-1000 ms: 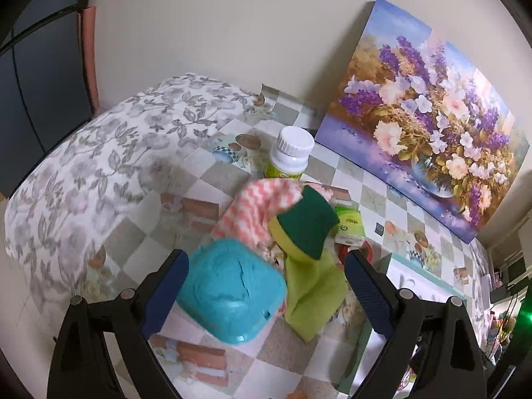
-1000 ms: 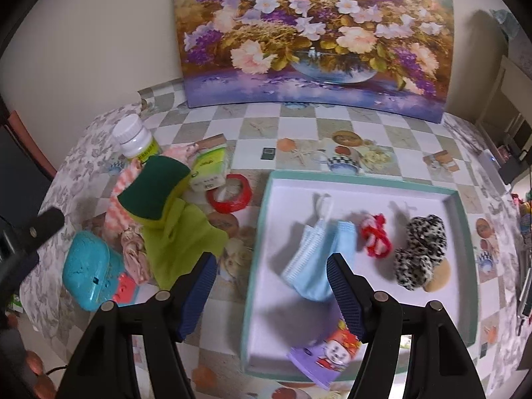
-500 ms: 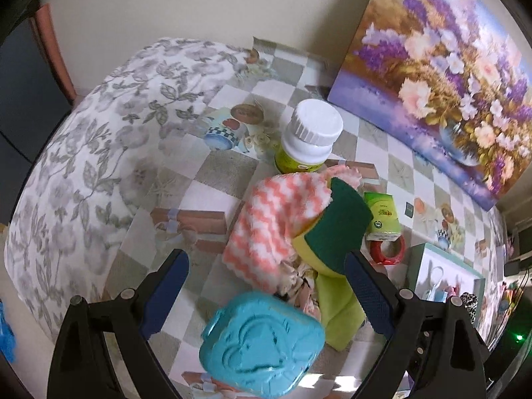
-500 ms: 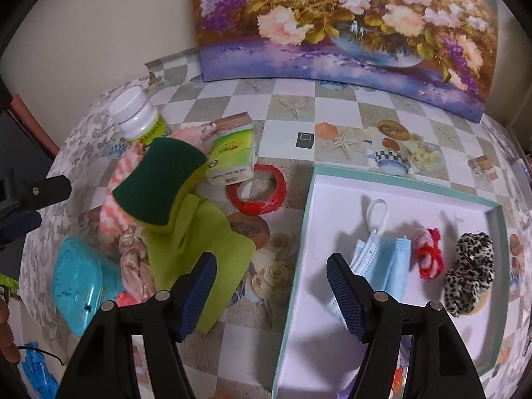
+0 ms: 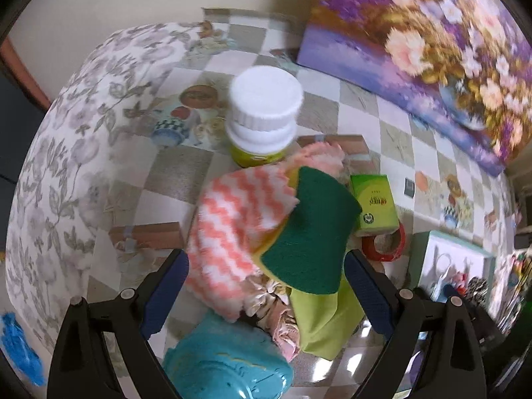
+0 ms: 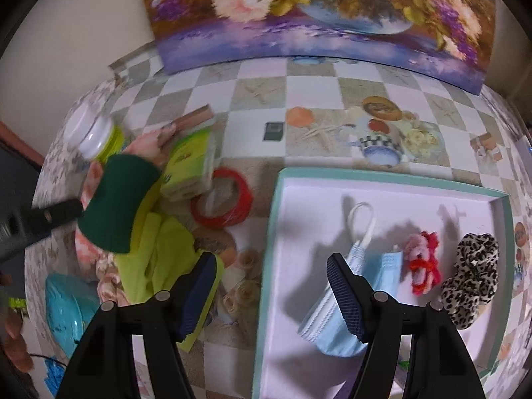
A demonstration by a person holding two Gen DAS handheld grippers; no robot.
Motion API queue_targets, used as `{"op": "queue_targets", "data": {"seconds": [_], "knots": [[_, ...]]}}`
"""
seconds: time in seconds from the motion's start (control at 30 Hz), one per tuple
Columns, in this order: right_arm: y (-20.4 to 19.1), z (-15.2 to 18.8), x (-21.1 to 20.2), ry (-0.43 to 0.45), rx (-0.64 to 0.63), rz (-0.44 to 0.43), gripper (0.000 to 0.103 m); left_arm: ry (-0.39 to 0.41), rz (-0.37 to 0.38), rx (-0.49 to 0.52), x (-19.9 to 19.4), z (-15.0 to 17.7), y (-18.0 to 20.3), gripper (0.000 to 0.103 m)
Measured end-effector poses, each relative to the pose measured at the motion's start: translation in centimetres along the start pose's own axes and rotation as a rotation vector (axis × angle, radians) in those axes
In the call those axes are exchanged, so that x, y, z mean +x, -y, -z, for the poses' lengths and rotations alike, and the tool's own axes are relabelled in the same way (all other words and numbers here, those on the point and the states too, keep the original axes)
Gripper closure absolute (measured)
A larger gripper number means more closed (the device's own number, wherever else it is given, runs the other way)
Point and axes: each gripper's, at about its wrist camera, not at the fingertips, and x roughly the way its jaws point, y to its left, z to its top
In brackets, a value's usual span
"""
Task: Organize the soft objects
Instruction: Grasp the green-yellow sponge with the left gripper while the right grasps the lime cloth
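The left gripper [image 5: 266, 286] hangs over a heap of soft things on the checkered tablecloth [image 5: 359, 113], its 2 blue-padded jaws spread wide with nothing pressed between them. Within their span lie a pink-and-white zigzag fluffy cloth [image 5: 236, 229] and a yellow sponge with a dark green scouring face [image 5: 309, 236] that rests tilted on top of the cloth. Below the sponge a lime-green flat cloth [image 5: 322, 322] spreads toward the near edge, with a beige floral fabric scrunchie [image 5: 276, 302] just beside it on the left. A turquoise plastic box with a moulded lid [image 5: 229, 369] sits nearest the camera. Behind the heap stands a white-capped bottle with a yellow-green label [image 5: 262, 116], and to the right a small green tissue pack [image 5: 374, 204] touches a red tape ring [image 5: 385, 246].

The right gripper [image 6: 271, 296] is also wide open and empty, straddling the left wall of a white tray with a teal rim [image 6: 392, 183]. Its left pad lies over the lime-green cloth; its right pad lies over a light blue pleated face mask [image 6: 335, 329] inside the tray. Further right in the tray lie a red-and-pink yarn tie [image 6: 424, 266] and, just beside it, a leopard-print scrunchie [image 6: 472, 276]. A purple flower painting [image 6: 319, 10] leans against the far wall.
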Motion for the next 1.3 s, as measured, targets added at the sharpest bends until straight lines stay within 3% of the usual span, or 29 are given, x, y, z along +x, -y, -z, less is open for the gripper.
{"op": "queue_targets", "data": {"seconds": [0.33, 0.53, 0.67, 0.7, 1.07, 1.3], "knots": [[1.3, -1.0, -0.4, 0.007, 0.04, 0.007, 0.031, -0.079, -0.097, 0.148, 2.8, 0.5, 3.7, 0.008], [1.3, -0.8, -0.4, 0.002, 0.041, -0.002, 0.031, -0.114, -0.13, 0.158, 4.3, 1.2, 4.5, 0.01], [1.4, -0.7, -0.6, 0.004, 0.046, -0.008, 0.031, -0.119, -0.114, 0.158, 4.5, 1.4, 4.9, 0.034], [1.4, -0.7, -0.6, 0.003, 0.047, -0.01, 0.031, -0.116, -0.109, 0.154, 4.4, 1.4, 4.9, 0.034], [0.8, -0.7, -1.1, 0.018, 0.039, -0.028, 0.031, -0.018, -0.017, 0.127, 0.3, 1.3, 3.7, 0.039], [-1.1, -0.4, -0.9, 0.012, 0.003, -0.07, 0.031, 0.116, 0.063, 0.005, -3.6, 2.1, 0.3, 0.039]]}}
